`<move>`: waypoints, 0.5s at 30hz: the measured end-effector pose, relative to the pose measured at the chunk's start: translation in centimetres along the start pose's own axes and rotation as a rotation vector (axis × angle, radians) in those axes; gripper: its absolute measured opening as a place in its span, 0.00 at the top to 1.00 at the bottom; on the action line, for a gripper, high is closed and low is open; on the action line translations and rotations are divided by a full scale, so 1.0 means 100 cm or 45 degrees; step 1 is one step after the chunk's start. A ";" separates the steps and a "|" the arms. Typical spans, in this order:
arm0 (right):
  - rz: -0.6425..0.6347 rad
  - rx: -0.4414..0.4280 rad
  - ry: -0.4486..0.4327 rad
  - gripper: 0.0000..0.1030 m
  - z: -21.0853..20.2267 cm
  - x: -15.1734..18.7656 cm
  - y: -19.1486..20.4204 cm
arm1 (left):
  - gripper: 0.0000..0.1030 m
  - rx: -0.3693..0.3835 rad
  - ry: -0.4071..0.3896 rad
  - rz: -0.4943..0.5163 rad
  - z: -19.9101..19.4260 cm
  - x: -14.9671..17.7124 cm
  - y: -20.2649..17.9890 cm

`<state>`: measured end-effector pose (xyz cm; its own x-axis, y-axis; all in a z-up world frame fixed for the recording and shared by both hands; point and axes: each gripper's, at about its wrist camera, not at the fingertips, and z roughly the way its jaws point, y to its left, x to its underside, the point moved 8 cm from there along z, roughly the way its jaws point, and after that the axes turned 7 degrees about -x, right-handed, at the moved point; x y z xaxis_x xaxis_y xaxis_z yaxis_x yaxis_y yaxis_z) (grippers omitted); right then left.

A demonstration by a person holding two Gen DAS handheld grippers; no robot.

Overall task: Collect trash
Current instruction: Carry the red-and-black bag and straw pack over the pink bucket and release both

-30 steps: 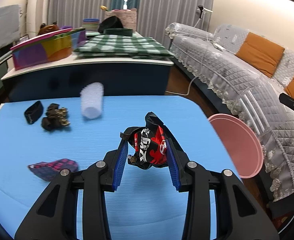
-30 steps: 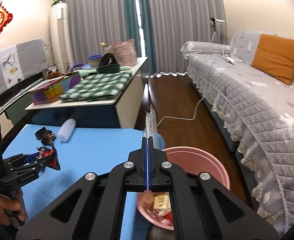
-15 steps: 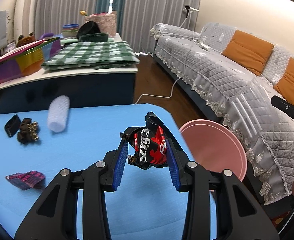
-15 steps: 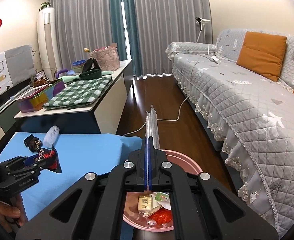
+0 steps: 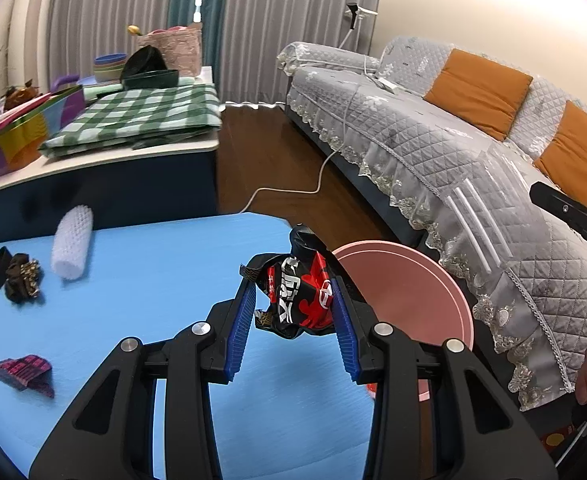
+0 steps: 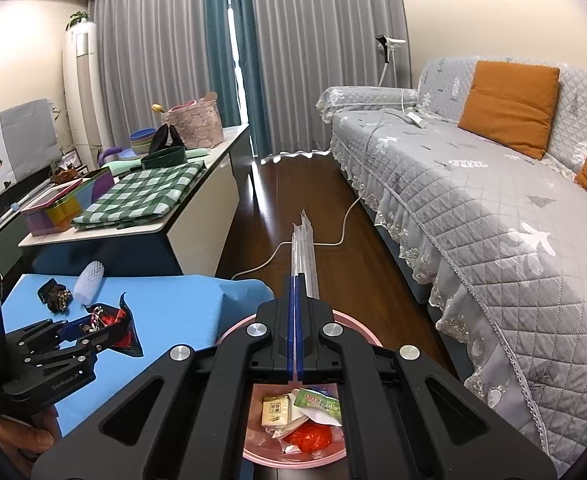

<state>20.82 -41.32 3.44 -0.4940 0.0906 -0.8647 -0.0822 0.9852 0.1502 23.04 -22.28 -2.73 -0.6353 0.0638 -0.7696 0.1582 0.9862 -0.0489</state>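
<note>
Beside the pink bin (image 5: 433,300), the left gripper (image 5: 293,320) pinches a crumpled red-and-black wrapper (image 5: 299,296) over the blue table (image 5: 153,280), while above the bin the right gripper (image 6: 296,320) clamps a clear plastic sleeve (image 6: 305,248).

two orange cushions (image 6: 509,108), one pink bin (image 5: 405,292), two tongs (image 5: 293,320)

Bright, even daylight; fisheye-warped edges
</note>
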 end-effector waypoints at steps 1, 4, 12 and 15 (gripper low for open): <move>0.003 0.003 0.000 1.00 0.000 0.000 -0.002 | 0.63 0.003 0.000 0.006 0.001 -0.001 -0.003; 0.012 0.010 0.001 1.00 0.001 0.000 -0.008 | 0.63 0.012 0.003 0.023 0.005 -0.003 -0.013; 0.034 0.028 0.010 1.00 0.006 0.002 -0.022 | 0.63 0.042 0.015 0.047 0.016 -0.004 -0.034; 0.041 0.035 0.016 1.00 0.008 0.003 -0.026 | 0.63 0.052 0.026 0.055 0.022 -0.002 -0.042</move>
<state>21.57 -43.74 2.37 -0.5070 0.1209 -0.8534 -0.0424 0.9854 0.1648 24.20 -26.80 -3.76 -0.6426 0.1097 -0.7583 0.2164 0.9754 -0.0423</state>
